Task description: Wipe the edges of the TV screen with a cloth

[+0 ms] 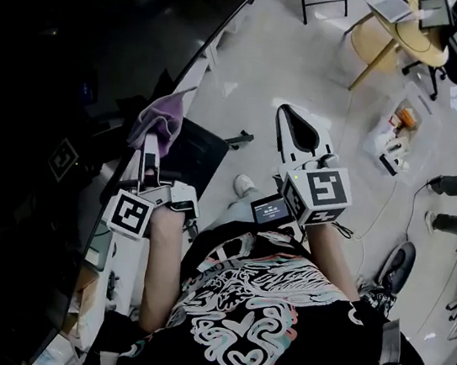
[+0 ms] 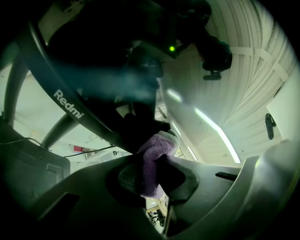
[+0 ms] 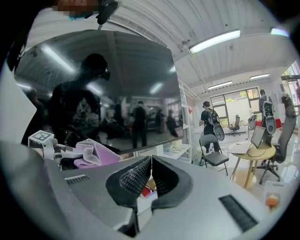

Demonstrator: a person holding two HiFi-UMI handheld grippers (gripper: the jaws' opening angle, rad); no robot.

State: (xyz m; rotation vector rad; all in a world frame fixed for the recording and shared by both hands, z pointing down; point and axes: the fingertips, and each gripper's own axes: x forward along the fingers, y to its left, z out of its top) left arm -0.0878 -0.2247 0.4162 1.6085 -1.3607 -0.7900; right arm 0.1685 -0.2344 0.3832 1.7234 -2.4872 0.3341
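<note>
The TV screen (image 1: 63, 93) sinks into darkness toward nine o'clock, cut off at that edge. Lower folds of the cloth (image 2: 153, 157) vanish inside the left claw (image 2: 157, 177).

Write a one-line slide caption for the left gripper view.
Left gripper clamps a purple cloth against the Redmi-branded TV bezel.

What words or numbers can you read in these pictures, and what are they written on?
"Redmi": white letters on the dark frame of the TV.
The small lit screen: too small to read.
The square marker: only a black-and-white pattern, no letters.
Nothing else is readable.
</note>
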